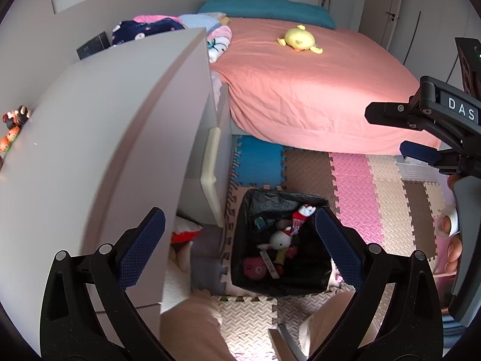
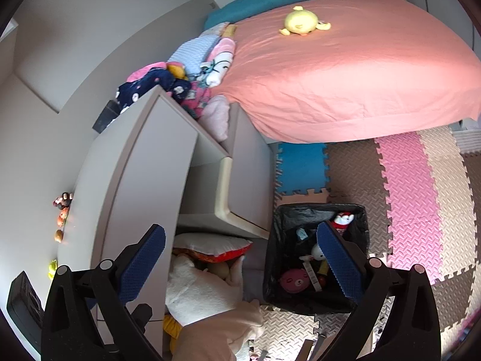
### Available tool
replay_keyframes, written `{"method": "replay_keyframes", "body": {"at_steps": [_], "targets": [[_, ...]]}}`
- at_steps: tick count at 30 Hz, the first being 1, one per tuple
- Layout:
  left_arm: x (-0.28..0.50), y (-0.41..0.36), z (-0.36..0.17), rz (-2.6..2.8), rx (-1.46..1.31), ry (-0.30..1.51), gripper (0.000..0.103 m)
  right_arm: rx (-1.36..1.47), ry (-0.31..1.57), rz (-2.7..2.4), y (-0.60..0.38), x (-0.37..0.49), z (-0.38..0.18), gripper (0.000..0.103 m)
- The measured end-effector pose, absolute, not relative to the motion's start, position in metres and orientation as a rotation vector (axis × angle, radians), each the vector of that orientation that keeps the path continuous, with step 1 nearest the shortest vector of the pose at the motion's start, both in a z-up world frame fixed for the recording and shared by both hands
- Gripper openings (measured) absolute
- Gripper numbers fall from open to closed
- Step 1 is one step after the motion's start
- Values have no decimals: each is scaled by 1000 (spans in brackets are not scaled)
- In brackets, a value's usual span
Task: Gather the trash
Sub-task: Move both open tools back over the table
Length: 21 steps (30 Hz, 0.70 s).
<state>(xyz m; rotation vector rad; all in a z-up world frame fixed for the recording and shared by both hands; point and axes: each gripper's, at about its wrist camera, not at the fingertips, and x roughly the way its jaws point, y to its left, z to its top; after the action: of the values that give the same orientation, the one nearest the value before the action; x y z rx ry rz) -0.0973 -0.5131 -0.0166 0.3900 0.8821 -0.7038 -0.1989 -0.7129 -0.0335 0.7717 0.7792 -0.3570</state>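
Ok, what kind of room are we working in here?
Most likely a child's bedroom: a bed with a yellow plush toy on it, foam puzzle mats on the floor, and a lined bin holding small toys.

A child's bedroom; bed (image 1: 315, 90), plush duck (image 1: 299, 39), foam floor mat (image 1: 375, 195)

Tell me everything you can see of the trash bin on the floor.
The trash bin is square, upright and open-topped, lined with a crinkled black plastic bag. It stands on the foam puzzle mats beside the grey cabinet, near the bed's foot. Inside lie a white plush, a pink bear face and wrappers. Neither gripper touches it.
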Motion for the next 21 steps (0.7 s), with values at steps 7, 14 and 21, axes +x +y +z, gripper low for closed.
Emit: {"method": "replay_keyframes", "body": {"at_steps": [7, 14, 21], "targets": [[-77, -482, 5, -656, 342, 853, 97, 734, 737, -270, -684, -174, -7, 100], [-41, -435, 27, -554, 271, 823, 97, 665, 722, -115, -629, -129, 21, 100], [-3, -371, 48, -420, 221, 782, 97, 578, 756, 32, -560, -79, 39, 100]]}}
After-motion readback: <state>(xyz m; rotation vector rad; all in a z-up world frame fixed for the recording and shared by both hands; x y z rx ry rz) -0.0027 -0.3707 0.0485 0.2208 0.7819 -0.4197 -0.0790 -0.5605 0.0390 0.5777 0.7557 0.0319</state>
